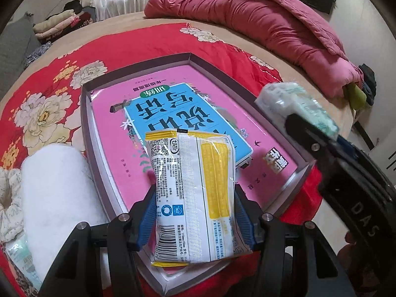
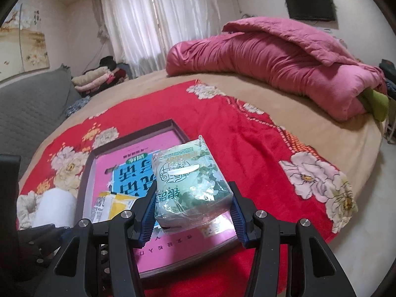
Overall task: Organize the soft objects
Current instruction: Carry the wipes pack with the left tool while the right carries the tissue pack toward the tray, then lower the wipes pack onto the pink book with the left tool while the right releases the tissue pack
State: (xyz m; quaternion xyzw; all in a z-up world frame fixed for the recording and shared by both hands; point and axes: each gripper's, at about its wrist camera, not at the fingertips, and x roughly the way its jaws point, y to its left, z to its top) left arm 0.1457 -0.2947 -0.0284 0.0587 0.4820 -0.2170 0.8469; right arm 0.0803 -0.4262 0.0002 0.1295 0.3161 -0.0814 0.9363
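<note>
A yellow-and-white tissue pack (image 1: pixel 195 173) hangs between the blue pads of my left gripper (image 1: pixel 194 198), which is shut on it. The pack hovers above a shallow grey box (image 1: pixel 138 61) with a pink book (image 1: pixel 259 143) and a blue book (image 1: pixel 173 109) inside. My right gripper (image 2: pixel 192 193) is shut on a green tissue pack (image 2: pixel 190 173) over the box's right side. From the left wrist view the right gripper (image 1: pixel 304 126) and its green pack (image 1: pixel 294 99) show at the right, beyond the box wall. The yellow pack (image 2: pixel 111 205) shows low left in the right wrist view.
The box (image 2: pixel 86 173) lies on a red floral blanket (image 1: pixel 49 94) on a bed. A white rolled towel (image 1: pixel 54 185), a cream scrunchie (image 1: pixel 7 198) and another green pack (image 1: pixel 22 259) lie left of it. A pink quilt (image 1: pixel 272 24) is heaped at the back; folded clothes (image 1: pixel 57 24) are far left.
</note>
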